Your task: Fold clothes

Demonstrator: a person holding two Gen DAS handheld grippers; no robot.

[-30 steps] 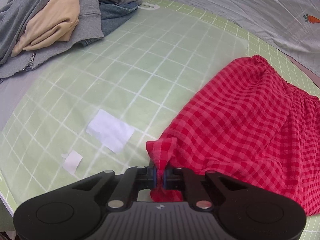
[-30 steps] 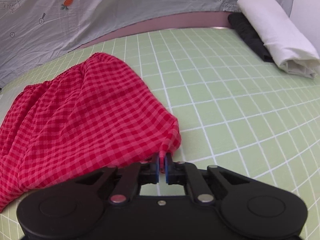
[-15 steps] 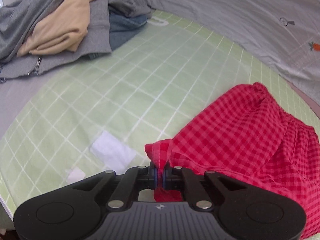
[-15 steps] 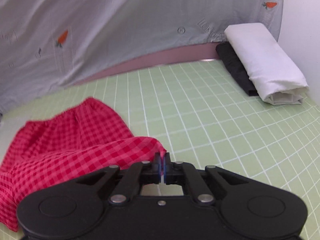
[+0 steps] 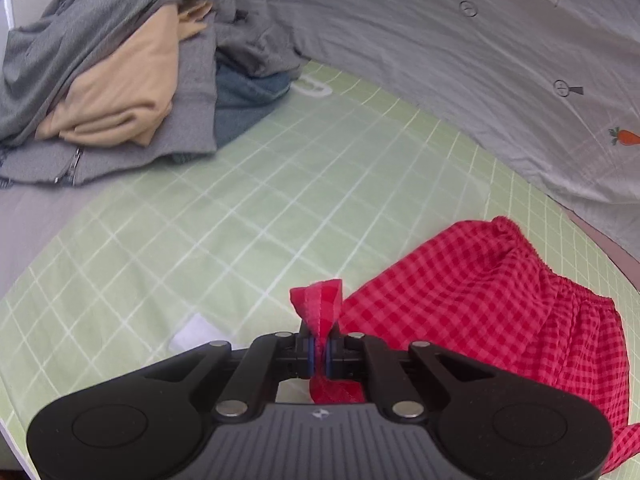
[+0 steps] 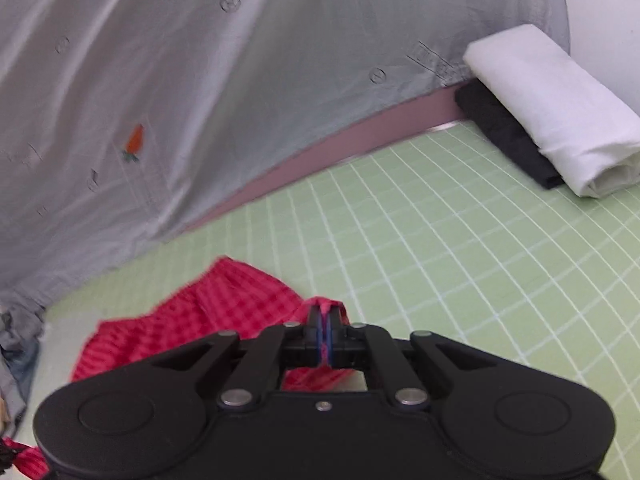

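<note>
A red checked garment [image 5: 480,304] with an elastic waistband lies on the green grid mat [image 5: 248,216]. My left gripper [image 5: 319,350] is shut on one corner of it, and a tuft of the cloth sticks up past the pads. In the right wrist view the same red checked garment [image 6: 208,316] trails off to the left, lifted at its near edge. My right gripper [image 6: 324,340] is shut on another corner, with a thin fold of cloth showing over the fingertips.
A heap of grey, tan and denim clothes [image 5: 120,76] sits at the mat's far left. A folded white cloth [image 6: 560,108] on a black one [image 6: 500,132] lies at the far right. A grey carrot-print sheet [image 6: 200,100] runs along the back. A white paper patch [image 5: 196,332] lies near the left gripper.
Both grippers have risen with their corners of the red garment, lifting its near edge off the mat. Both views have tilted up toward the grey sheet; more mat shows beyond the garment.
</note>
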